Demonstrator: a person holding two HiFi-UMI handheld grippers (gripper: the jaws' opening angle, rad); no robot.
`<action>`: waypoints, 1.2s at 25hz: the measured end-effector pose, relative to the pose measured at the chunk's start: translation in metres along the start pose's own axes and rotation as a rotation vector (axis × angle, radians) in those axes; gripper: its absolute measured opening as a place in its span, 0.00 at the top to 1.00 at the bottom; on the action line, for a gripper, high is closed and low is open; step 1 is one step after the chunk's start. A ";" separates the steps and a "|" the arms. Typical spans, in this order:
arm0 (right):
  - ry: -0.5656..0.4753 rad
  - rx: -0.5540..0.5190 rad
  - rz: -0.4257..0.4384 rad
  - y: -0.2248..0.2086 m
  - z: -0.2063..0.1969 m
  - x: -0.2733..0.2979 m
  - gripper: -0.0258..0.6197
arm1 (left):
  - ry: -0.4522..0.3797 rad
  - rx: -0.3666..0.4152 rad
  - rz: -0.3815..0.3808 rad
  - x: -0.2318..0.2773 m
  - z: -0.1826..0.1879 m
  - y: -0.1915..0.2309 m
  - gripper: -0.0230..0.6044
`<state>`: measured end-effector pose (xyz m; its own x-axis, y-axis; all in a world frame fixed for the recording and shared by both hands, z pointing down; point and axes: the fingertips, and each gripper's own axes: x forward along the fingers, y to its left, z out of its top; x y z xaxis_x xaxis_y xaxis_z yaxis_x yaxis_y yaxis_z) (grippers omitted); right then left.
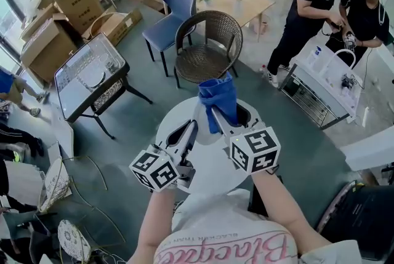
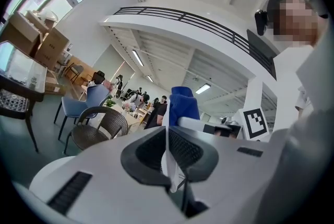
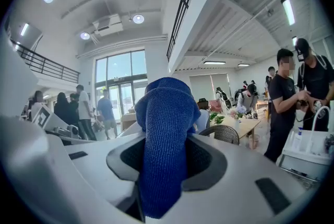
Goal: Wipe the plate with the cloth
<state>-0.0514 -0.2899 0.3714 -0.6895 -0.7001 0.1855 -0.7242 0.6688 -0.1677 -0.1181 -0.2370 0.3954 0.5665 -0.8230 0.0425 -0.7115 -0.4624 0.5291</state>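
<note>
- Pinching the thin white plate [image 2: 169,161] by its rim, the left tongs [image 2: 168,151] are clenched; the plate stands edge-on, held aloft.
- The right tongs [image 3: 164,163] grasp the blue knitted cloth [image 3: 164,124], at one o'clock from the plate.
- Risk: hard wiping could lever the plate out of that rim pinch.

Rough-textured cloth [image 3: 166,134], smooth white plate [image 1: 212,165]
</note>
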 end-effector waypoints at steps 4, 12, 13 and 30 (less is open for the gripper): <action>0.010 0.027 -0.084 -0.028 -0.003 -0.013 0.70 | 0.008 0.027 -0.008 0.003 0.000 -0.005 0.93; -0.076 0.152 -0.083 -0.028 0.007 -0.052 0.70 | -0.025 0.024 0.002 0.002 0.012 0.001 0.93; -0.075 0.165 -0.043 -0.015 0.006 -0.052 0.70 | -0.032 0.017 0.001 0.001 0.014 0.003 0.93; 0.086 0.019 -0.018 0.024 -0.032 -0.023 0.70 | -0.111 -0.082 -0.025 -0.002 0.030 -0.008 0.93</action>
<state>-0.0524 -0.2497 0.3940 -0.6737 -0.6876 0.2708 -0.7372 0.6507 -0.1819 -0.1257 -0.2417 0.3659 0.5304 -0.8454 -0.0633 -0.6591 -0.4582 0.5964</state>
